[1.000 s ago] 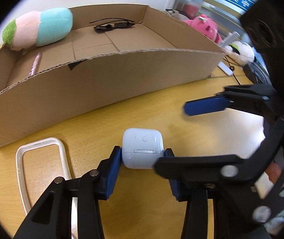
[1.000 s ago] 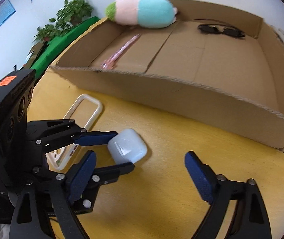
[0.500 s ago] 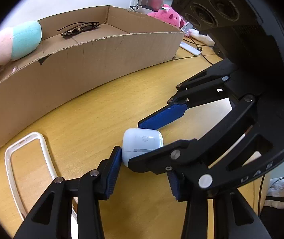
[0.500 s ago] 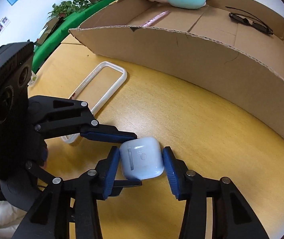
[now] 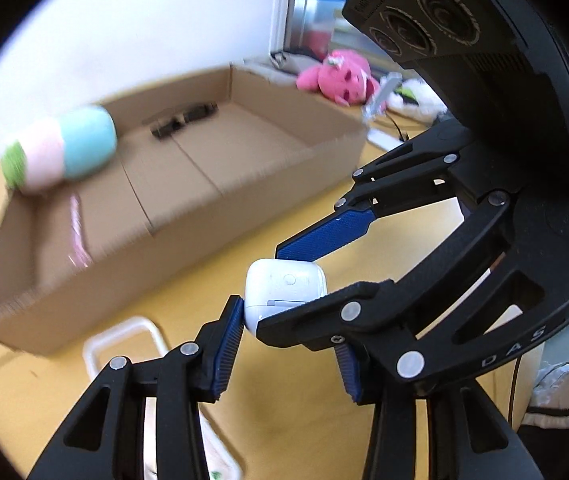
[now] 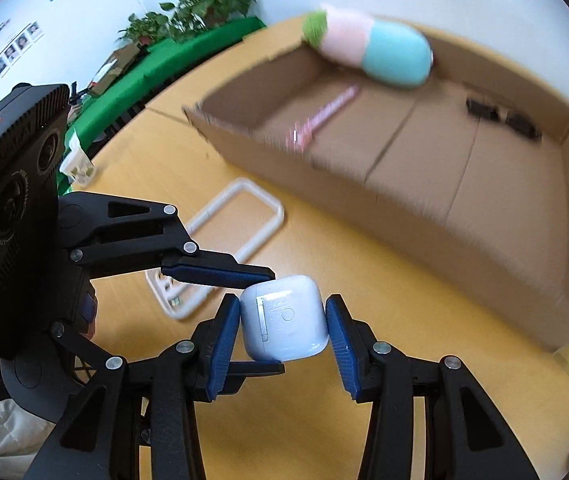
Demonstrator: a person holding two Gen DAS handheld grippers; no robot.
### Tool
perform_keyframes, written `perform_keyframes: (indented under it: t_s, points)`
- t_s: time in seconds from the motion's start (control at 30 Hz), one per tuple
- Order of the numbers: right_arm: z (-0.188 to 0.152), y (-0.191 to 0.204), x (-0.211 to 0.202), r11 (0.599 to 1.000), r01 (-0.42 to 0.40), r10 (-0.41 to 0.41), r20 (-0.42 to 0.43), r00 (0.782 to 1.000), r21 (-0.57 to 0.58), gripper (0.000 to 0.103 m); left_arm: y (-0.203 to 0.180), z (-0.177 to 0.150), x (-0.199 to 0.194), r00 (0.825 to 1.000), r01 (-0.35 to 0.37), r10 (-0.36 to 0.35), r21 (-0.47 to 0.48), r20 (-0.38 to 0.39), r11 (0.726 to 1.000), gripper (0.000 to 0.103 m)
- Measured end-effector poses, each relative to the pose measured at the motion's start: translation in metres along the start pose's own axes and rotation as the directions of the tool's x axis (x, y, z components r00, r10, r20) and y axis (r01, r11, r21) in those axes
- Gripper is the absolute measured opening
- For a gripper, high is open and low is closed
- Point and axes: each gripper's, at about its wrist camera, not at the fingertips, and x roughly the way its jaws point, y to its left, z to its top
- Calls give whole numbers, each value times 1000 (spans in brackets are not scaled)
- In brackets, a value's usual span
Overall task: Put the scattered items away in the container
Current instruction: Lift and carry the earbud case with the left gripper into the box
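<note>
Earbud case [image 6: 284,318] sits clamped between both the left gripper [image 5: 284,330] and the right gripper [image 6: 283,334]. Cardboard box [image 6: 424,216] lies at 1 o'clock. If they pull apart, the smooth case may slip out.

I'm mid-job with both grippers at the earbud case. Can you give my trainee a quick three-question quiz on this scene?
1. True or false: the plush toy lies inside the cardboard box.
2. What sits between the pads of the right gripper? A) a mug B) the white earbud case C) a spoon
3. Fill in: the white phone frame lies outside the box, on the ___.

Key: 1 true; 2 B; 3 table.
</note>
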Motion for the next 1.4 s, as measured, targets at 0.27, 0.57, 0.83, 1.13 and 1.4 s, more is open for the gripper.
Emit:
perform_keyframes:
  t_s: [0.27,0.57,0.83,1.13,1.4]
  points:
    - [62,-13,-47,997,23,-16,92,996,-76,48,24,66,-22,991,-110,103,80,91,991,42]
    - [139,-39,-71,988,48,-26,151,988,-144,48,73,131,-27,976,-176,165,71,140,982,42]
    - [195,-83,-47,988,25,-4,138,990,-151,48,121,171,9,981,-179,174,50,86,983,42]
    - [208,-154,23,998,-37,41,76,996,-51,48,158,185,98,990,-126,129,42,-61,991,42]
    - [195,-200,77,993,-109,108,22,994,53,48,169,179,157,979,-78,84,40,-185,996,42]
